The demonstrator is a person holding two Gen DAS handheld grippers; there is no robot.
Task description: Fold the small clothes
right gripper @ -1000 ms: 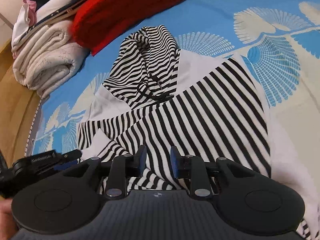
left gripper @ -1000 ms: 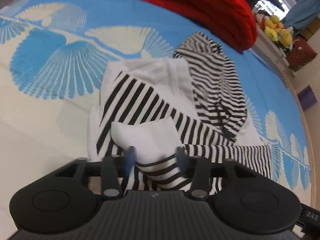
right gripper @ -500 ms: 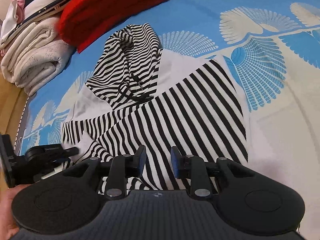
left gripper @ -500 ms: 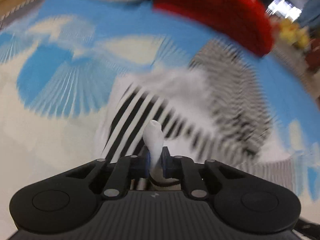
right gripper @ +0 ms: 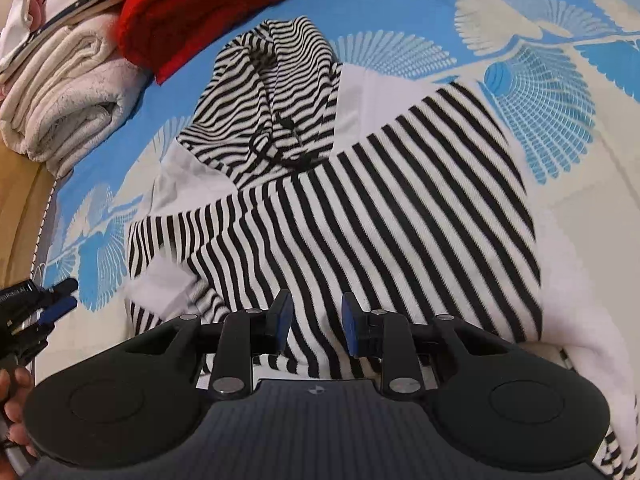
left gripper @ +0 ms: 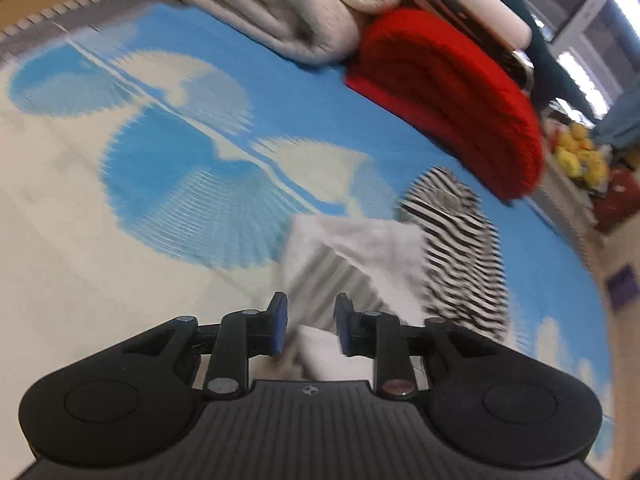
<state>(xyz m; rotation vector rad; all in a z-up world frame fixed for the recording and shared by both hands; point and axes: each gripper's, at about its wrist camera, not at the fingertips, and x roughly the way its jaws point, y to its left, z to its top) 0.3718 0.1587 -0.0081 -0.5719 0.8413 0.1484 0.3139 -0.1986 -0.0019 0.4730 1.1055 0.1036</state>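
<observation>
Knitwear is lying flat on the bed (right gripper: 580, 208): a striped hooded top (right gripper: 380, 208), soft, light and floppy, spreading ahead of the right hand-held gripper (right gripper: 316, 322), which is hovering unclenched and empty over its hem. The left hand-held gripper (left gripper: 310, 322) is opening, gripping nothing; edges and corners look like the best holds.

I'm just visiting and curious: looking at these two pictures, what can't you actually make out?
- Left wrist view: the striped hoodie is smeared by motion blur; the left tongs are opening, nothing gripped.
- Right wrist view: the hoodie's near hem is hidden behind the right tongs; whether their pads touch the cloth is unclear.
- Right wrist view: the person's hand is cut off by the left edge.
- Left wrist view: the yellow items are too small and blurred to identify.
</observation>
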